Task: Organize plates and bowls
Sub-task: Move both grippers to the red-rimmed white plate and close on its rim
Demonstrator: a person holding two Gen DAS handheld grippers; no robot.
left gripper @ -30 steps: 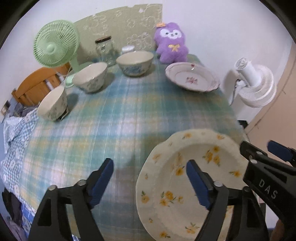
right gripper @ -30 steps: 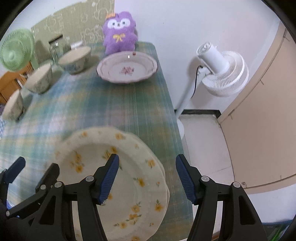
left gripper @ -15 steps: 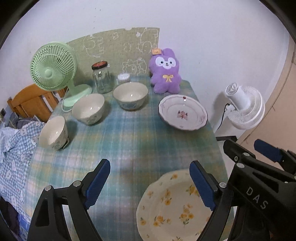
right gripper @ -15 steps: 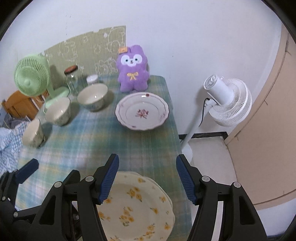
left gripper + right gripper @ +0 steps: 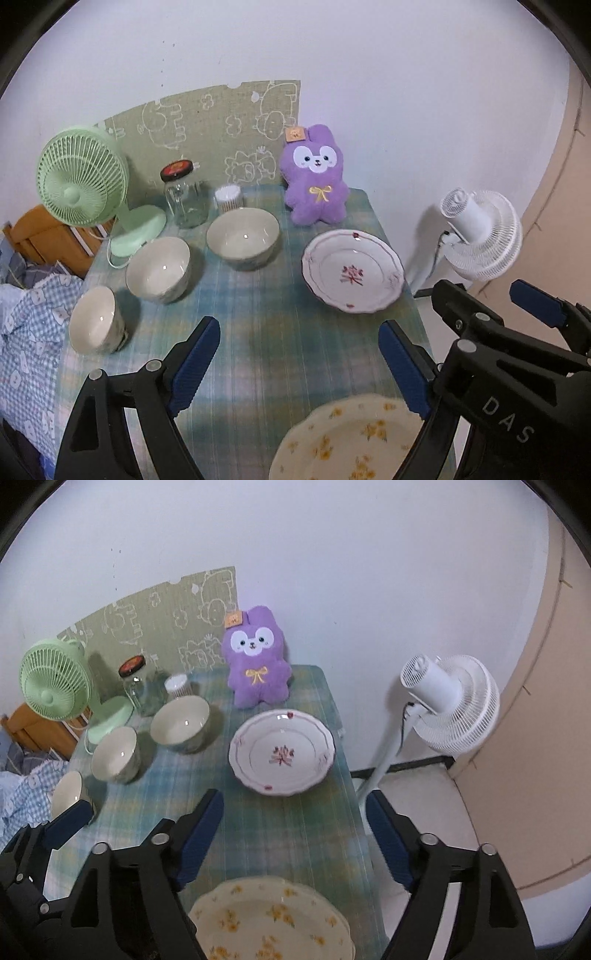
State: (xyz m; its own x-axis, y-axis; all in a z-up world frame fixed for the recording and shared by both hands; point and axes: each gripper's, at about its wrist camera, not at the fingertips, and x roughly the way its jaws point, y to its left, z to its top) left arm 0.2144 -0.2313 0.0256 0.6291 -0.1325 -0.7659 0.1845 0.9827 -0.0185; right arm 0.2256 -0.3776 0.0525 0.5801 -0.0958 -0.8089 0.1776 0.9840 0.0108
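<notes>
A cream plate with yellow flowers (image 5: 354, 439) (image 5: 269, 919) lies at the table's near edge, seemingly on another plate. A white plate with pink flowers (image 5: 352, 275) (image 5: 282, 751) lies at the far right. Three cream bowls stand in a row on the left: a large one (image 5: 242, 240) (image 5: 181, 722), a middle one (image 5: 159, 267) (image 5: 114, 753) and a small one (image 5: 96, 321) (image 5: 66, 794). My left gripper (image 5: 299, 362) and my right gripper (image 5: 295, 836) are both open and empty, held above the near part of the table. The right gripper also shows in the left wrist view (image 5: 498, 306).
A green desk fan (image 5: 83, 184), a glass jar (image 5: 183, 201), a small tub of cotton swabs (image 5: 229, 197) and a purple plush rabbit (image 5: 317, 181) stand along the back wall. A white standing fan (image 5: 448, 705) is on the floor, right of the checked table (image 5: 277, 332).
Both grippers have pulled back and up from the yellow-flowered plate. The plate now lies low in both views and more of the table shows.
</notes>
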